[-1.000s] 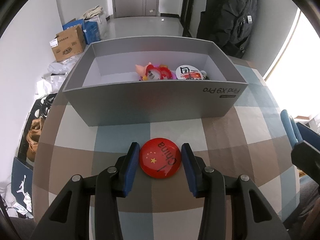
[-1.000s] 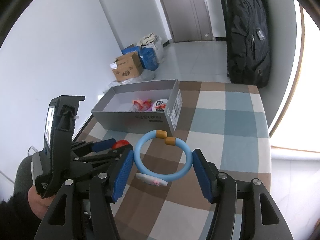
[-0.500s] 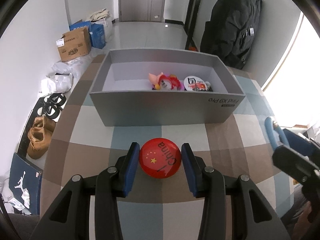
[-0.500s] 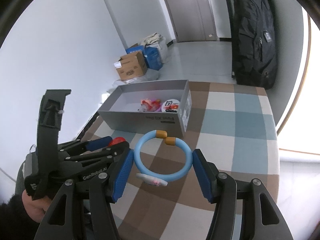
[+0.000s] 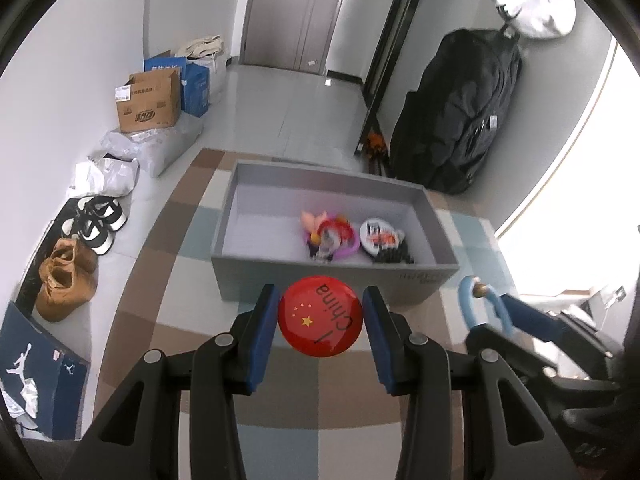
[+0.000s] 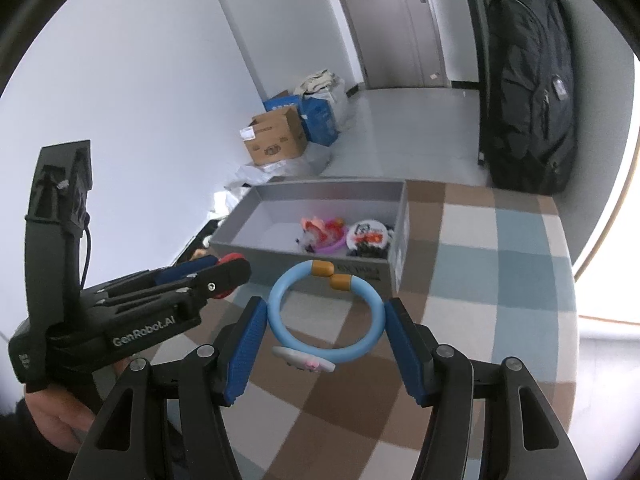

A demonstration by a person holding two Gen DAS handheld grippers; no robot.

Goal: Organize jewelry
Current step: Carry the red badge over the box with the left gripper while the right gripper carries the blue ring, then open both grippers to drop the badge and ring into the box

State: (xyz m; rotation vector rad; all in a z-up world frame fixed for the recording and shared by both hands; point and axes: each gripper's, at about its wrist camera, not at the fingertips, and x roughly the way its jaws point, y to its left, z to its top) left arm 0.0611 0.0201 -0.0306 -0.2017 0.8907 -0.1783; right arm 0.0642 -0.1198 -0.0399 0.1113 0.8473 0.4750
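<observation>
The left gripper [image 5: 320, 320] has its jaws clenched on a red China flag badge [image 5: 320, 316], held above the checkered table [image 5: 280, 440] just short of the grey cardboard box [image 5: 240, 276] at 12 o'clock. The right gripper [image 6: 326, 332] grips a light-blue bracelet [image 6: 276, 300] with tan end caps, its pads pressing both sides of the ring. Inside the box [image 6: 256, 248], toward its 3 o'clock end, lie a pink-and-red trinket cluster [image 5: 328, 232] and a round white badge [image 5: 378, 232], side by side.
</observation>
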